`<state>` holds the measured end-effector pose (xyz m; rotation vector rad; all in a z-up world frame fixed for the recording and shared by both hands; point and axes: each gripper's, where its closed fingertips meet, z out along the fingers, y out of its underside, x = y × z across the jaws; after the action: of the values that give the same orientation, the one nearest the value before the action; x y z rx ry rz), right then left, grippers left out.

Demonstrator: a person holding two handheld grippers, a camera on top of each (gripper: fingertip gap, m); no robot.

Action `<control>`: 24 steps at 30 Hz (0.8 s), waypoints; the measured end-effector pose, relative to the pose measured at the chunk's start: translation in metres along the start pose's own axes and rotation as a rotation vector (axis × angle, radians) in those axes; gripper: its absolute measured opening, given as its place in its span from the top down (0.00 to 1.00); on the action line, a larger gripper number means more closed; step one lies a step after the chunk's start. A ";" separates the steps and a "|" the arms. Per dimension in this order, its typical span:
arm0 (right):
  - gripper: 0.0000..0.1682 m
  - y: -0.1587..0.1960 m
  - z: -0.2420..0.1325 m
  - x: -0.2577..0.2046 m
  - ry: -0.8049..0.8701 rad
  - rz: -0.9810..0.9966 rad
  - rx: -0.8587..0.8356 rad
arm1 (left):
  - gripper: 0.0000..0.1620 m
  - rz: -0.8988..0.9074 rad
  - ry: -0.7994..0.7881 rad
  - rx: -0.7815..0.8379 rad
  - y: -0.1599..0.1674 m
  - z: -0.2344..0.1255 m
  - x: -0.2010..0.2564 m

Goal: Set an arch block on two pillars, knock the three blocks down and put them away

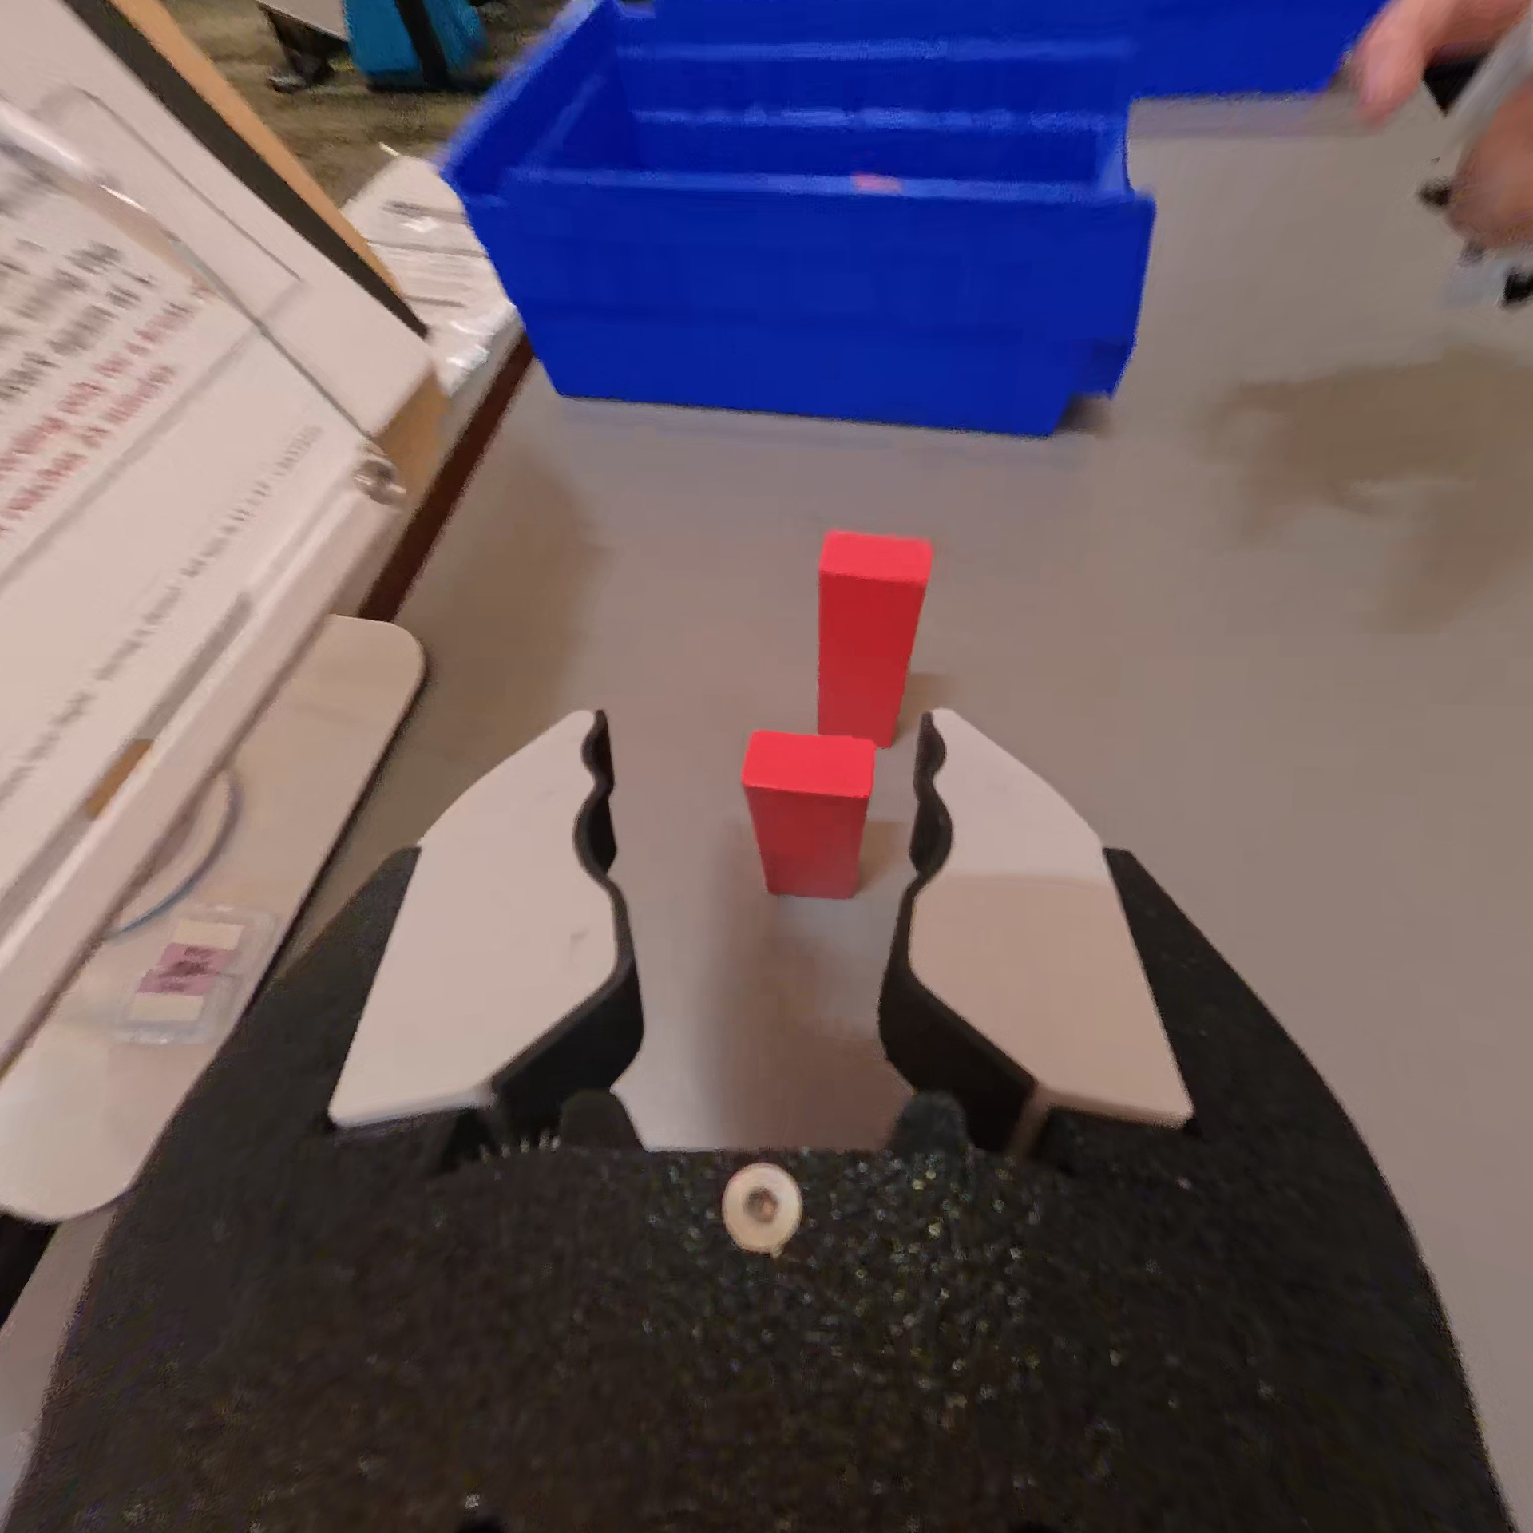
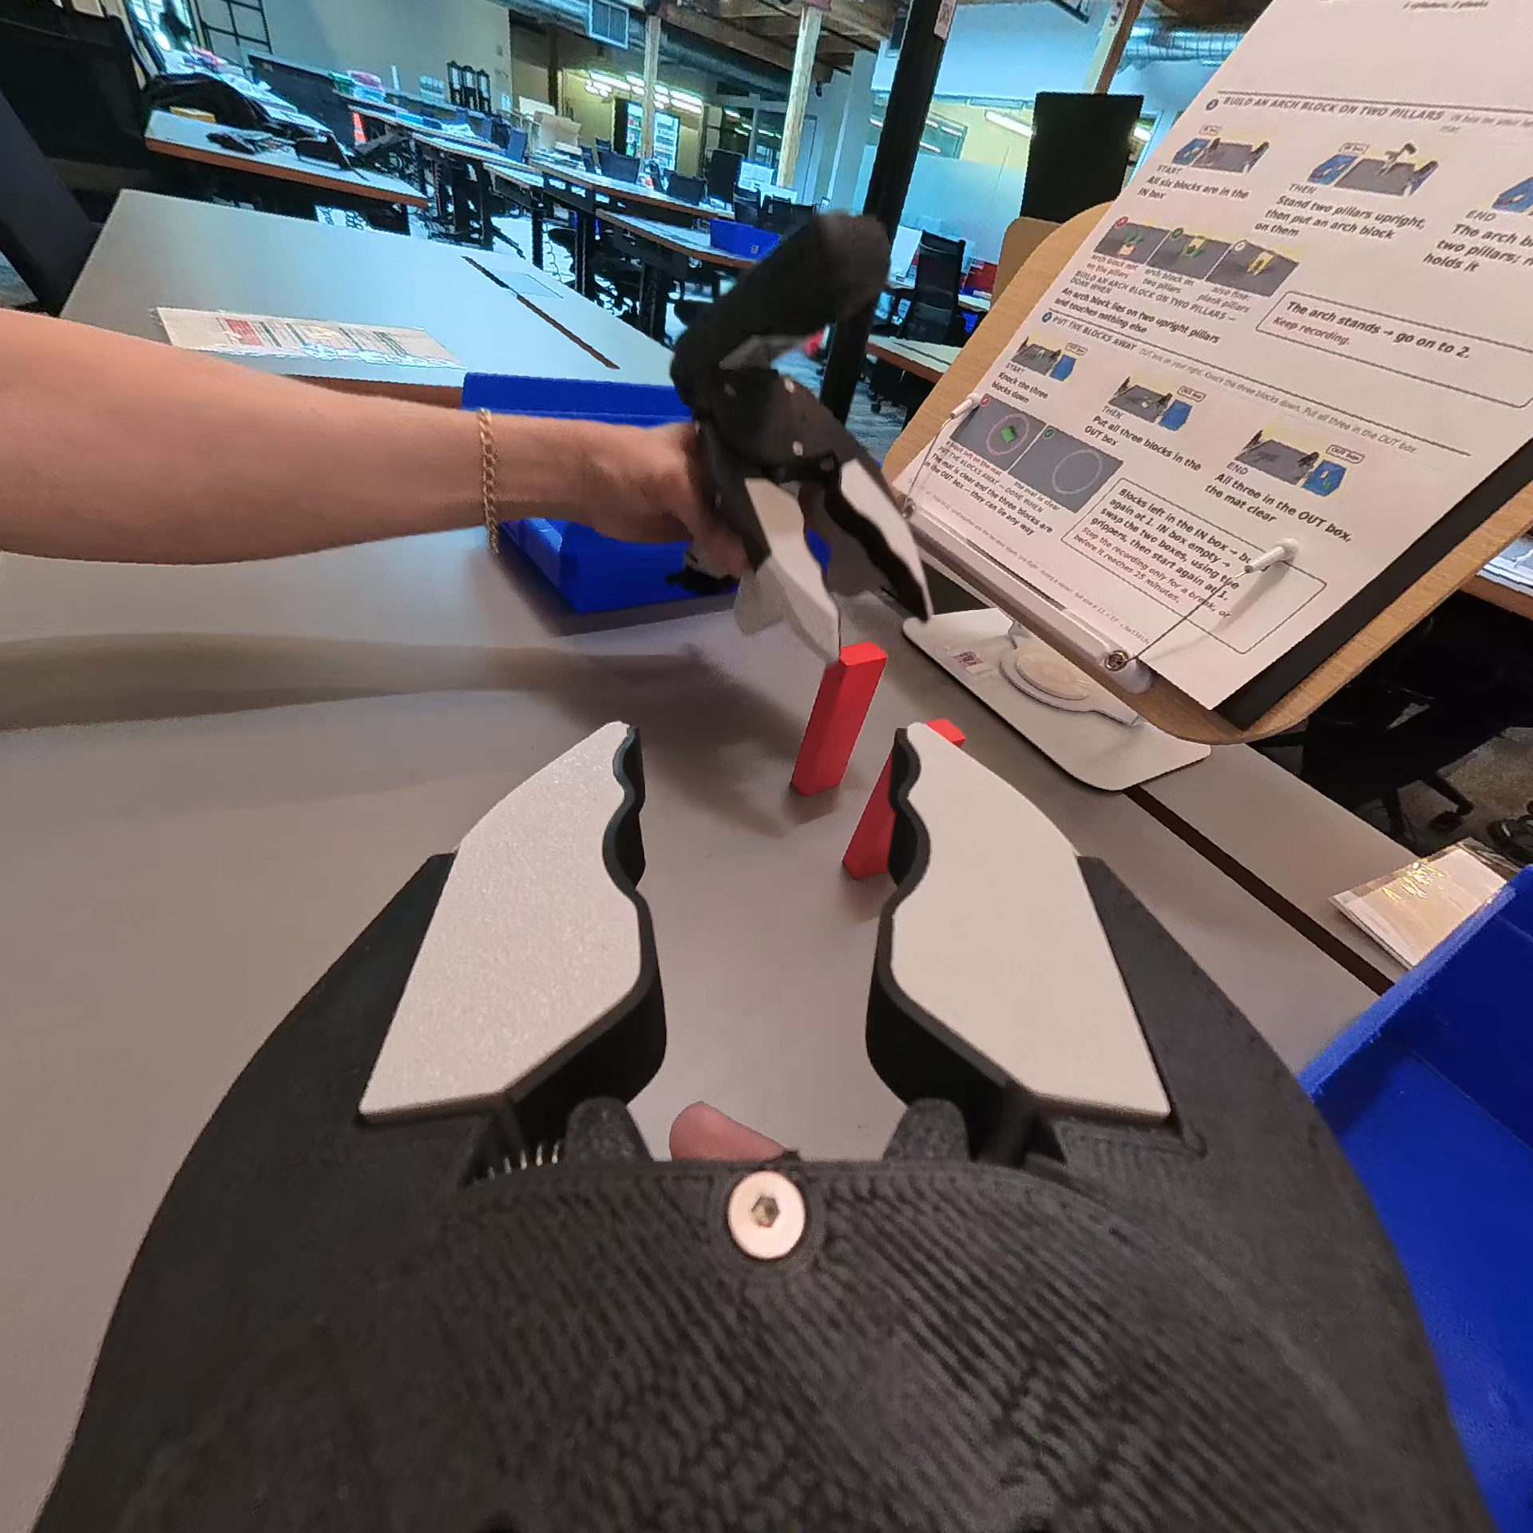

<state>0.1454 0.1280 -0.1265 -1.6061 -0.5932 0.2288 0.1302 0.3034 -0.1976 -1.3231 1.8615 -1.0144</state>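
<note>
Left gripper: jaws spread wide, nothing held, poised above the nearer red block, which shows between the fingers without touching them.
Right gripper: jaws apart and empty, low over the grey table; one red block is half hidden behind its right finger.
Red blocks: both upright on the table, just beside each other; the farther red block stands a little behind.
Blue bin: on the table beyond the blocks.
Instruction board: propped on a stand at the table edge.
</note>
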 end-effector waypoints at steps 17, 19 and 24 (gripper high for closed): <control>0.66 0.010 0.007 0.000 -0.010 0.003 -0.038 | 0.61 -1.099 -0.907 -0.449 0.178 -0.258 -0.141; 0.66 0.011 0.009 0.000 -0.011 -0.005 -0.045 | 0.62 -1.185 -0.871 -0.446 0.197 -0.249 -0.143; 0.66 0.014 0.013 0.003 -0.017 0.006 -0.047 | 0.64 -1.265 -0.899 -0.436 0.220 -0.243 -0.158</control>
<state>0.1448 0.1408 -0.1411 -1.6524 -0.6110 0.2343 -0.1282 0.5525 -0.2552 -2.7160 0.4305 -0.2964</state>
